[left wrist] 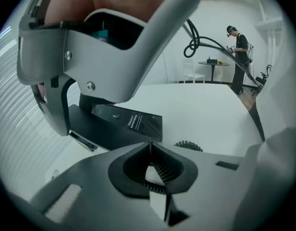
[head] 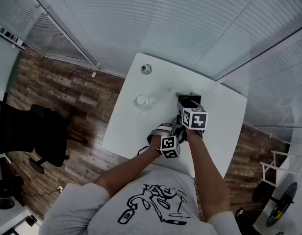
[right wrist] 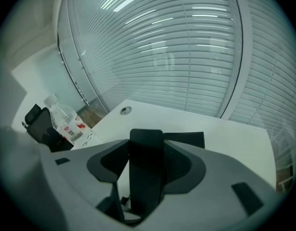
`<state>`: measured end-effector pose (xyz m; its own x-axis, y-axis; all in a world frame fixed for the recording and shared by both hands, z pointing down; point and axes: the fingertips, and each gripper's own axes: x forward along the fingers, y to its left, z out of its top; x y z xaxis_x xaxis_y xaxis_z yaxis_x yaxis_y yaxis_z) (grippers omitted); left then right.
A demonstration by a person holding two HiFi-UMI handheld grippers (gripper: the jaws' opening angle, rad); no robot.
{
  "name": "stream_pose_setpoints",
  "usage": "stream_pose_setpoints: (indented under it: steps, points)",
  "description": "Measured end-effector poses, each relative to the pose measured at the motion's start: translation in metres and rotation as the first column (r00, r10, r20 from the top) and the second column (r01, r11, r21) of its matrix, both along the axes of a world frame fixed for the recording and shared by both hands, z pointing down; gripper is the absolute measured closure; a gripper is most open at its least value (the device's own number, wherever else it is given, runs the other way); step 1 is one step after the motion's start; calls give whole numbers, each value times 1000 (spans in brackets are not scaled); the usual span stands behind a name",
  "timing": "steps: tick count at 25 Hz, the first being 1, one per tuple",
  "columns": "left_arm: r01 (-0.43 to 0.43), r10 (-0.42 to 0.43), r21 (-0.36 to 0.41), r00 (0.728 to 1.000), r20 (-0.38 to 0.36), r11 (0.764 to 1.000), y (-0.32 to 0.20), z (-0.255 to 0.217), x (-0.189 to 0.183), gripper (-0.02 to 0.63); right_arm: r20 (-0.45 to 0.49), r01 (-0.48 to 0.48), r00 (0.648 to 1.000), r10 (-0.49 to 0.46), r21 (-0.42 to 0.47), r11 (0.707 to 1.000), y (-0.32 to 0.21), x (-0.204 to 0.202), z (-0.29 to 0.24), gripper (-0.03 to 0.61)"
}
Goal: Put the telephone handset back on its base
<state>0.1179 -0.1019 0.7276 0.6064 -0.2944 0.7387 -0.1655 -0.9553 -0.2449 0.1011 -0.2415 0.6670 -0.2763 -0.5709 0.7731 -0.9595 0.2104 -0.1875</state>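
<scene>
The black telephone handset (right wrist: 145, 170) stands lengthwise between the jaws of my right gripper (right wrist: 145, 146), which is shut on it. Just beyond lies the black base (right wrist: 187, 139), flat on the white table (head: 129, 129). In the head view my right gripper (head: 188, 105) hovers over the base (head: 188, 99). My left gripper (head: 173, 132) sits close beside it, nearer me. The left gripper (left wrist: 149, 151) is shut, with a ribbed stretch of the coiled cord (left wrist: 160, 173) caught in the hollow of its jaws. More of the cord (left wrist: 189, 146) lies on the table near the base (left wrist: 131, 122).
A clear water bottle (head: 142, 102) stands left of the base, and a round cable grommet (head: 146, 69) sits near the far table edge. A black office chair (head: 31, 131) stands on the wood floor at left. Glass walls with blinds enclose the table; a person (left wrist: 239, 57) stands far off.
</scene>
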Motion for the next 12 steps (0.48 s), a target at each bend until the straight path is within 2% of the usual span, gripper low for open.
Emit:
stream_pose_setpoints:
  steps: [4,9,12]
  points:
    - [-6,7,-30,1000,20,1000,1,11,-2,607,-9,40,999,-40,28,999,-1,-3,-1,370]
    - [-3,3,-40,1000,19,999,1,12,-1,607,-64,75,996,-68,122,990,-12,5,-22,370]
    - [5,-4,-55,1000,16,998,0,12,-1,607,-94,113,990,-103,112,987,-12,4,-16,419]
